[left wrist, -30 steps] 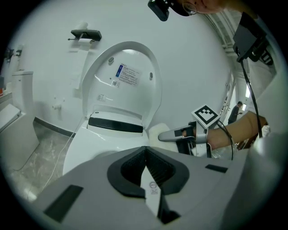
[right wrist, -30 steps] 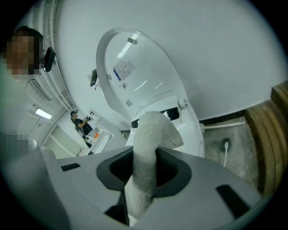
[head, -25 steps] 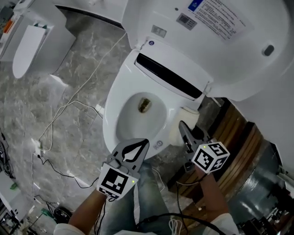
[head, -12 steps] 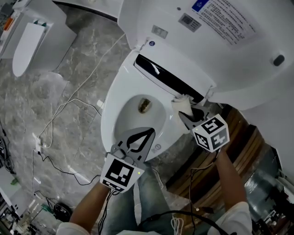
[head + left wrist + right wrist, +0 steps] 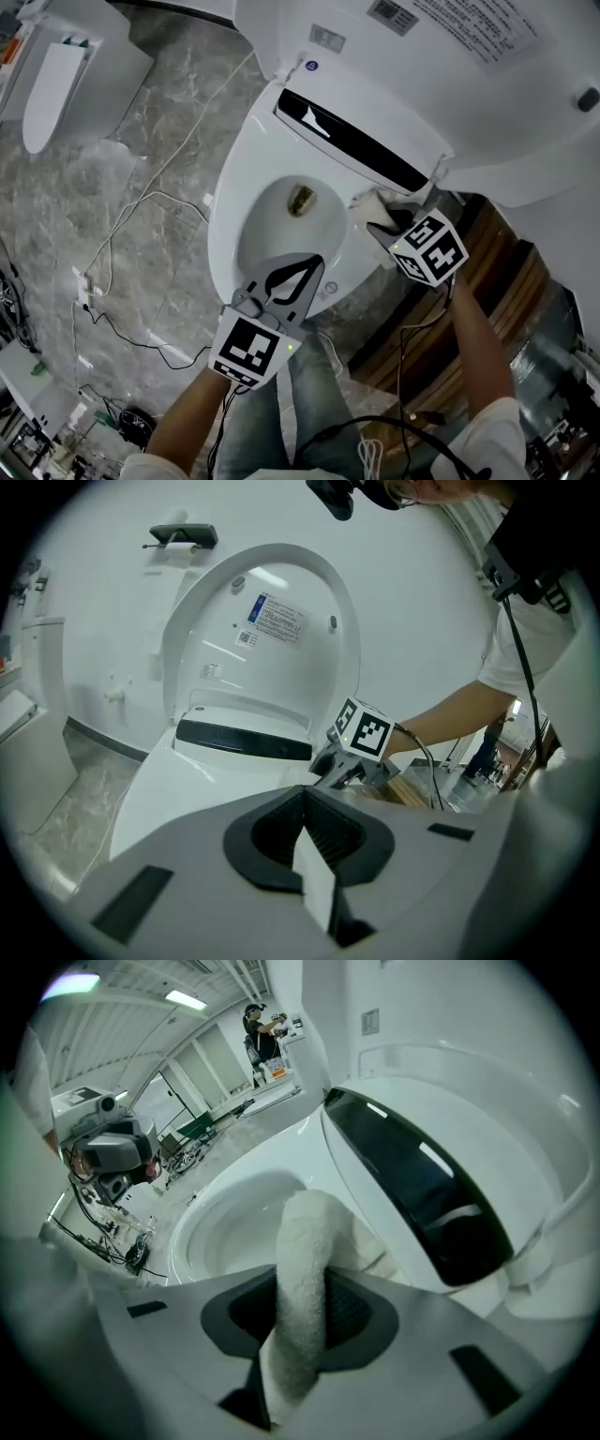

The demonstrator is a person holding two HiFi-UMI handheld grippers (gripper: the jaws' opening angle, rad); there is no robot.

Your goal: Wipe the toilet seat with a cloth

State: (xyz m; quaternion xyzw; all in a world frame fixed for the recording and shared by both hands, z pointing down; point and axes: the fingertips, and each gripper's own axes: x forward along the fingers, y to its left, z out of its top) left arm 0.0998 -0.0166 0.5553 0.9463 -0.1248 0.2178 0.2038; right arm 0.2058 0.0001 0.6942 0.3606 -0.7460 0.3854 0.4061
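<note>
The white toilet seat rings the bowl, with the lid raised behind a black panel. My right gripper is shut on a white cloth, which it presses onto the seat's rear right by the panel. In the right gripper view the cloth stands folded between the jaws over the seat. My left gripper hovers shut and empty above the seat's front rim. In the left gripper view its jaws meet, and the right gripper shows beyond.
White and black cables trail over the marble floor left of the toilet. Another white fixture stands at the top left. A wooden platform lies right of the toilet. Far off, a person and equipment are visible.
My right gripper rolled and carried the cloth from beside the toilet's right flank up and down onto the seat's rear right. The left gripper shifted slightly.
</note>
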